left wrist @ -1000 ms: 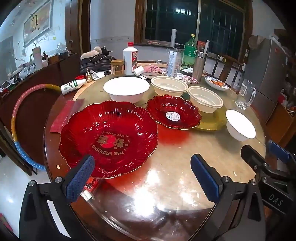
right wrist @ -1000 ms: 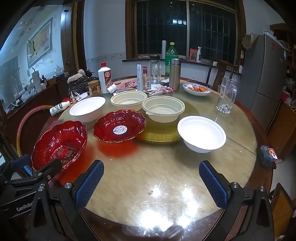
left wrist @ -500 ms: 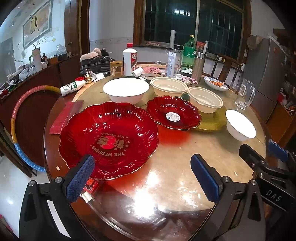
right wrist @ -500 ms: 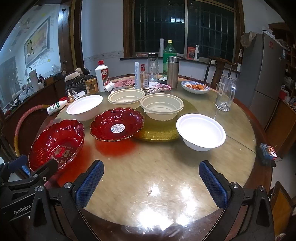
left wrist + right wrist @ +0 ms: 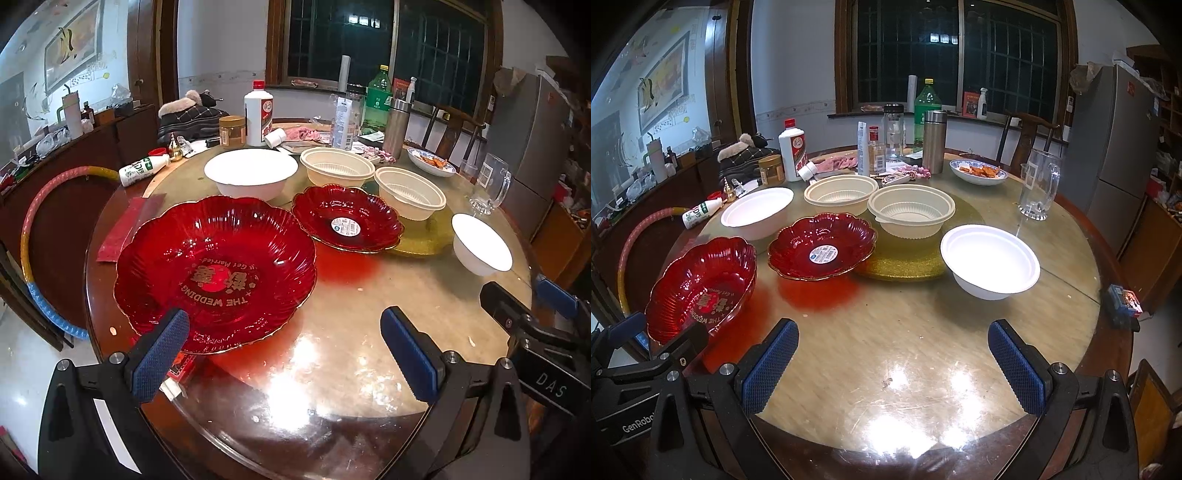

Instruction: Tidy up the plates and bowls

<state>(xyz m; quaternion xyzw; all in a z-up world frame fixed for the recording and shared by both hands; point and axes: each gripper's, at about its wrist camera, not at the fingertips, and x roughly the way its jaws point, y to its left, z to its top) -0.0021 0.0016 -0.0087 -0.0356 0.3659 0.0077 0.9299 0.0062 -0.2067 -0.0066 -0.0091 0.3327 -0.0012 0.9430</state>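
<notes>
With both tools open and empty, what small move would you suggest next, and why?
Probably ease the left tool forward onto the near rim of the large red plate. It is open, empty, and that plate lies closest, just ahead of its fingers.

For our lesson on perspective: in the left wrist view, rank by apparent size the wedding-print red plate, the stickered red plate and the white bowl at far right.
1. wedding-print red plate, though nearness inflates it
2. stickered red plate
3. white bowl, looks smallest

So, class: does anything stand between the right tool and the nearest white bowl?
Nothing visible does. Only bare table lies between the open right tool and the white bowl.
</notes>
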